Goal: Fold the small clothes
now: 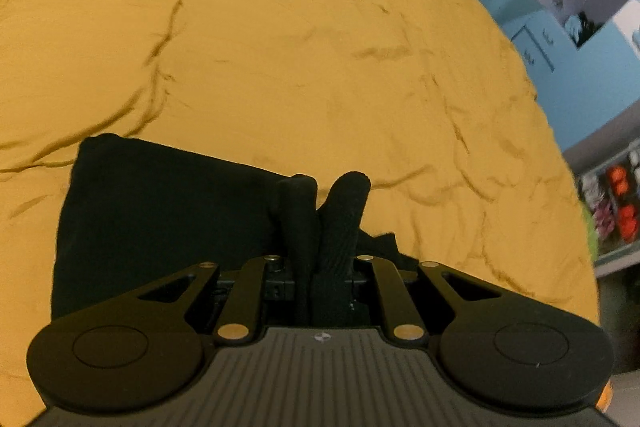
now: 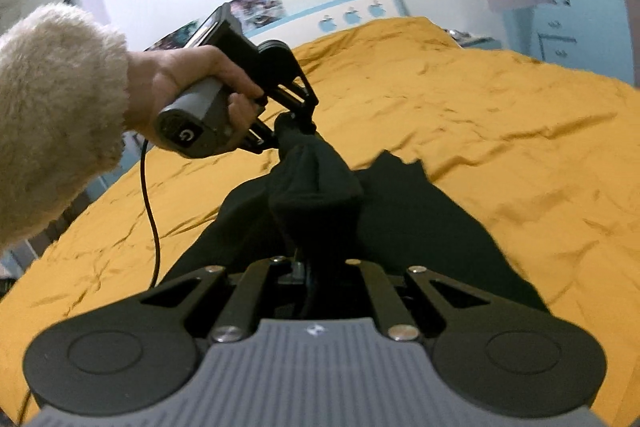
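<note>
A small black garment (image 1: 160, 211) is held above a mustard bedspread (image 1: 280, 47). In the left wrist view my left gripper (image 1: 323, 205) is shut on an edge of the cloth, which spreads to the left below the fingers (image 1: 346, 215). In the right wrist view the garment (image 2: 400, 219) runs from the left gripper (image 2: 286, 125), gripped by a hand (image 2: 176, 79) in a fluffy cream sleeve, down to my right gripper (image 2: 316, 195). The right gripper's fingers are hidden under a bunched fold of the cloth, and it is shut on that fold.
The mustard bedspread (image 2: 500, 115) covers the whole bed and is wrinkled. Blue and white furniture with drawers (image 2: 556, 43) stands beyond the bed's far right. A shelf with bright items (image 1: 616, 203) sits at the right edge. A black cable (image 2: 150, 195) hangs from the left gripper.
</note>
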The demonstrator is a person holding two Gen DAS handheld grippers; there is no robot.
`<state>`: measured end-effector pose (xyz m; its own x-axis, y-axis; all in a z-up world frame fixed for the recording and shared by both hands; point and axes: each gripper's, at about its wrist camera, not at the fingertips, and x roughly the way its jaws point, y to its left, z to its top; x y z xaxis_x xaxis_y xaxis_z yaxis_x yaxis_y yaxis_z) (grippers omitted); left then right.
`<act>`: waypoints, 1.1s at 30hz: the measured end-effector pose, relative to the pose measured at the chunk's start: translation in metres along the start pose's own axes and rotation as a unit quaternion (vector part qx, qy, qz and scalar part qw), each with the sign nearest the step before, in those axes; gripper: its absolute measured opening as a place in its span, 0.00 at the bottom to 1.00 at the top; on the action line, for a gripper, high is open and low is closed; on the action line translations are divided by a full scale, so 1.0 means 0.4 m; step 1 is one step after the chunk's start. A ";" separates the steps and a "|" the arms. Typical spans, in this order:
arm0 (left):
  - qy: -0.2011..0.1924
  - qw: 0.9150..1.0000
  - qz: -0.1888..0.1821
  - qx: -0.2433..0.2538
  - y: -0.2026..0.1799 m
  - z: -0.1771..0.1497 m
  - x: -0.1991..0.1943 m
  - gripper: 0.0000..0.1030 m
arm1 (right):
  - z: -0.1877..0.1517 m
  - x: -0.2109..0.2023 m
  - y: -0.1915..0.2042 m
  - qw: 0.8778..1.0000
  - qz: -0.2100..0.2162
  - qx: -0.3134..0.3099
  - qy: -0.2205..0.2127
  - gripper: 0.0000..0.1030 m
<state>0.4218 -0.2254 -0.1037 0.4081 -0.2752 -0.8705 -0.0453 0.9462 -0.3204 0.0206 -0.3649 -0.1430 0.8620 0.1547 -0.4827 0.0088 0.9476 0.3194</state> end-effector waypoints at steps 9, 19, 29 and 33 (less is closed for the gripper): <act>0.019 0.999 0.012 0.029 -0.067 -0.037 0.038 0.13 | 0.011 -0.016 -0.060 0.999 -0.005 0.053 0.004 0.00; 0.035 0.997 0.034 0.063 -0.136 -0.062 0.083 0.14 | -0.005 -0.051 -0.122 0.994 -0.019 0.110 0.010 0.00; 0.038 0.998 0.048 0.024 -0.163 -0.042 0.109 0.30 | -0.027 -0.030 -0.192 0.986 -0.027 0.161 0.032 0.10; -0.004 0.999 -0.020 0.043 -0.164 -0.002 0.000 0.30 | -0.021 -0.070 -0.215 0.983 -0.033 0.176 0.028 0.13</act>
<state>0.4240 -0.2876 -0.0830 0.4153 -0.3121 -0.8545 0.0489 0.9456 -0.3217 -0.0084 -0.4484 -0.1640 0.8244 0.1209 -0.5529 0.2470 0.8022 0.5436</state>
